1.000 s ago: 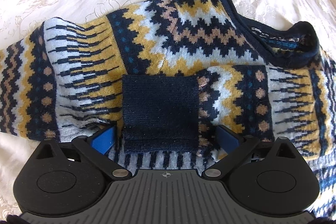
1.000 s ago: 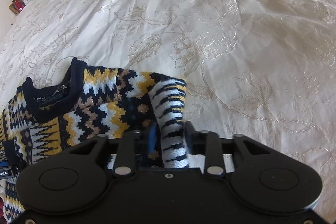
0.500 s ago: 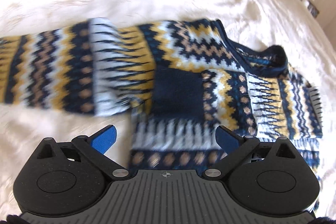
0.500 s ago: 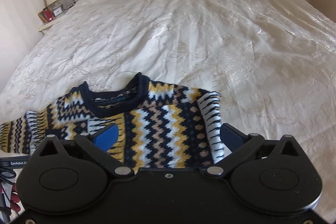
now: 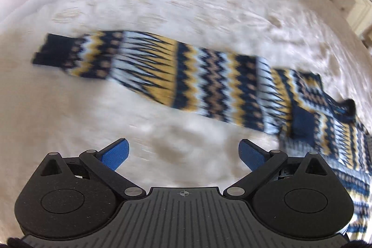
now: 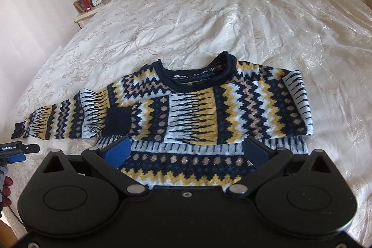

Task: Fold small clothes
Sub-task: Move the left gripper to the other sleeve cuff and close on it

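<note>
Legible text, one item: "GenRobot.AI", white lettering on the small black device with a blue part [image 6: 17, 150] at the left edge of the right wrist view. Neck label inside the patterned knit sweater's navy collar [image 6: 194, 80]: too small to read.

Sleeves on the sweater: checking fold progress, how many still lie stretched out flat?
1. The outstretched sleeve extends left from the sweater across the bedspread. The other sleeve is folded across the chest.
</note>
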Available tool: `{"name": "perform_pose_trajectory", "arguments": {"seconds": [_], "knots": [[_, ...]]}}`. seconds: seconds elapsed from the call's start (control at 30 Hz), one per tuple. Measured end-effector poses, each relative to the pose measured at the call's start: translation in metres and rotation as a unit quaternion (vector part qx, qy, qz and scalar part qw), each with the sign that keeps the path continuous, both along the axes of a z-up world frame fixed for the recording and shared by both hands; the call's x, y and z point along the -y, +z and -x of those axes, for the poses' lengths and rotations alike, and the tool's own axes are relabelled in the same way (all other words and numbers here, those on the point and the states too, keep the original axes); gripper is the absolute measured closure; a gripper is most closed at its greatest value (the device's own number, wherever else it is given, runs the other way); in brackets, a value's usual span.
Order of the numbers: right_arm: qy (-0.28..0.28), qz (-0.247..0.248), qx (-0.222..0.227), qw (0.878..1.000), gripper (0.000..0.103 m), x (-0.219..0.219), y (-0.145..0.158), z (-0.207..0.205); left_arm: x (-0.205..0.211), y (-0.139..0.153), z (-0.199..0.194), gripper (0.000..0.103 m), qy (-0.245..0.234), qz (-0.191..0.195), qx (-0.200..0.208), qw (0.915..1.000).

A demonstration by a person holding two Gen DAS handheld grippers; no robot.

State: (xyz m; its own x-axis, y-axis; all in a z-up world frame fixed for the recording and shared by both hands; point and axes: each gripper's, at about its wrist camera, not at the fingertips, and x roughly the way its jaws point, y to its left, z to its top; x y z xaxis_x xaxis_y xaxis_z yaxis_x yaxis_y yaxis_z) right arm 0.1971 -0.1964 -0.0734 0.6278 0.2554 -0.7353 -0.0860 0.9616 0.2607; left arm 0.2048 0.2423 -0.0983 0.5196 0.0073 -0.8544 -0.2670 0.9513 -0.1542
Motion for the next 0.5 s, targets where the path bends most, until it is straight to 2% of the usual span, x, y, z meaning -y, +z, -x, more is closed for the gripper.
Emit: {"name": "perform_pose_trajectory", "arguments": {"seconds": [0.27,0.5], "knots": [[-0.008,-0.004,-0.006,1.000,0.000,-0.035,0.003,0.006,-0.089,0.002,-0.018,0.001,0.061,-0.001,0.014,0.9981],[0.001,0.007,-0.005,1.000,0.000,-0.065,0.012,-0.001,-0.136,-0.022,-0.047,0.001,0.088,0.033,0.013,0.9954]]}}
